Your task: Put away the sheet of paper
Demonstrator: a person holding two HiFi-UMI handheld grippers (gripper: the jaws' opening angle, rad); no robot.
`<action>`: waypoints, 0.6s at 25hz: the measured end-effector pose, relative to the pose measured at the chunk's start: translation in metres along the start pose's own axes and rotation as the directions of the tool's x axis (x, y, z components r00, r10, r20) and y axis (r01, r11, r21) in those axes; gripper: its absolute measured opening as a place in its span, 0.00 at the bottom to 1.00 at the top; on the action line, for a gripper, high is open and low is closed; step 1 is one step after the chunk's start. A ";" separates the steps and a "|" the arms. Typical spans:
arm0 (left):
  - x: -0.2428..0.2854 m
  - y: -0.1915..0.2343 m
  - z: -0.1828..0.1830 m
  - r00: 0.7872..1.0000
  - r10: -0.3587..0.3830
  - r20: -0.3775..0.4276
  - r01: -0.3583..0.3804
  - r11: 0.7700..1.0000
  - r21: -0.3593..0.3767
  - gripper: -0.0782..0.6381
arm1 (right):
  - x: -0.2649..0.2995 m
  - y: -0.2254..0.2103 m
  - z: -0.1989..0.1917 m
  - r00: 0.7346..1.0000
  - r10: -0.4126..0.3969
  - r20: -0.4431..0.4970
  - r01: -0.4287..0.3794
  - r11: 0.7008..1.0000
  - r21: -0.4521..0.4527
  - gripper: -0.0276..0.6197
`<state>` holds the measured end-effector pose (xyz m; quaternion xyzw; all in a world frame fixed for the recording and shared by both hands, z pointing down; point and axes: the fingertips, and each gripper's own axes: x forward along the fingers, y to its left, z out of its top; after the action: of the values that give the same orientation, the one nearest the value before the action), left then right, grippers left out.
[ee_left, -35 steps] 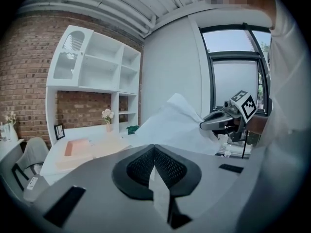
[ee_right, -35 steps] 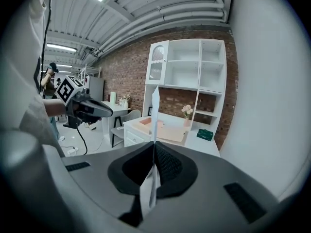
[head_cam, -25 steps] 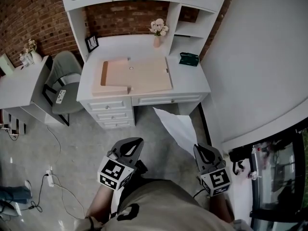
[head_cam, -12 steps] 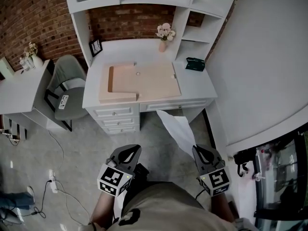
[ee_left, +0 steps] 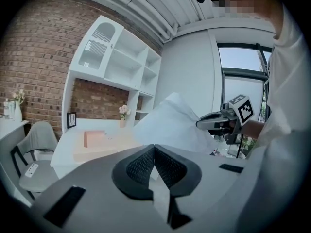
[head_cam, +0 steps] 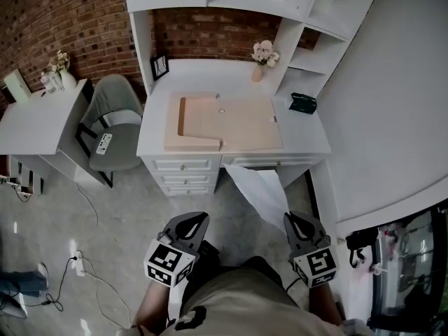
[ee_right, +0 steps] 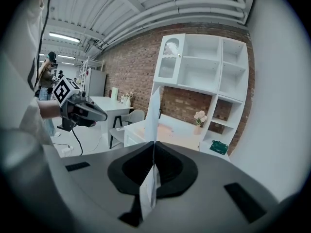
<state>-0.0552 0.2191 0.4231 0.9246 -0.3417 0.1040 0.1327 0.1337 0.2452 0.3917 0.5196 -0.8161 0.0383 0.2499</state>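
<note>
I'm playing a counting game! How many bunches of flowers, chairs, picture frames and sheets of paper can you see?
bunches of flowers: 2
chair: 1
picture frame: 1
sheet of paper: 1
total: 5

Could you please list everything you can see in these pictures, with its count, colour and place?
desk with shelves: one, white, against the brick wall
wooden board: one, light wood, on the desk
flower vase: one, pink, at the desk's back
picture frame: one, black, at the desk's back left corner
flat item: one, dark green, at the desk's right end
chair: one, grey, left of the desk
side table: one, white, left of the chair
power strip: one, white, on the floor at left
sheet of paper: one, white, in front of the desk drawers
left gripper: one, grey, fingers together, empty
right gripper: one, grey, shut on the sheet of paper
</note>
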 end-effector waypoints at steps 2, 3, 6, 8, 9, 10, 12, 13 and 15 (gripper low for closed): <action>-0.004 0.003 -0.004 1.000 0.004 -0.008 -0.004 1.000 -0.019 0.13 | 0.004 0.004 0.004 1.000 0.007 0.003 -0.007 1.000 0.000 0.09; -0.005 0.005 -0.006 1.000 0.007 -0.012 -0.007 1.000 -0.026 0.13 | 0.007 0.006 0.006 1.000 0.011 0.006 -0.011 1.000 -0.001 0.09; -0.008 0.011 -0.003 1.000 0.021 0.004 -0.021 1.000 -0.024 0.13 | 0.015 0.009 0.010 0.999 0.032 0.006 -0.032 0.999 -0.011 0.09; -0.010 0.015 -0.003 0.999 0.034 0.006 -0.034 0.999 -0.030 0.13 | 0.023 0.010 0.011 0.999 0.049 0.009 -0.049 0.999 -0.024 0.09; -0.012 0.018 -0.004 0.999 0.044 0.001 -0.044 0.998 -0.038 0.13 | 0.027 0.010 0.011 0.998 0.058 0.009 -0.058 0.998 -0.032 0.09; -0.013 0.021 -0.005 0.998 0.056 -0.002 -0.056 0.997 -0.044 0.13 | 0.031 0.011 0.011 0.998 0.067 0.010 -0.067 0.997 -0.038 0.09; -0.015 0.027 -0.007 0.997 0.079 0.001 -0.079 0.996 -0.047 0.13 | 0.039 0.012 0.013 0.996 0.084 0.017 -0.084 0.996 -0.044 0.09; -0.015 0.030 -0.008 0.996 0.088 0.001 -0.088 0.995 -0.048 0.13 | 0.043 0.012 0.016 0.996 0.091 0.024 -0.089 0.995 -0.045 0.09; -0.013 0.032 -0.010 0.995 0.096 -0.008 -0.096 0.994 -0.051 0.13 | 0.049 0.011 0.018 0.995 0.098 0.032 -0.096 0.994 -0.045 0.09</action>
<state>-0.0874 0.2065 0.4343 0.9031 -0.3879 0.1038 0.1520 0.1013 0.2035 0.3997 0.4744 -0.8452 0.0236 0.2450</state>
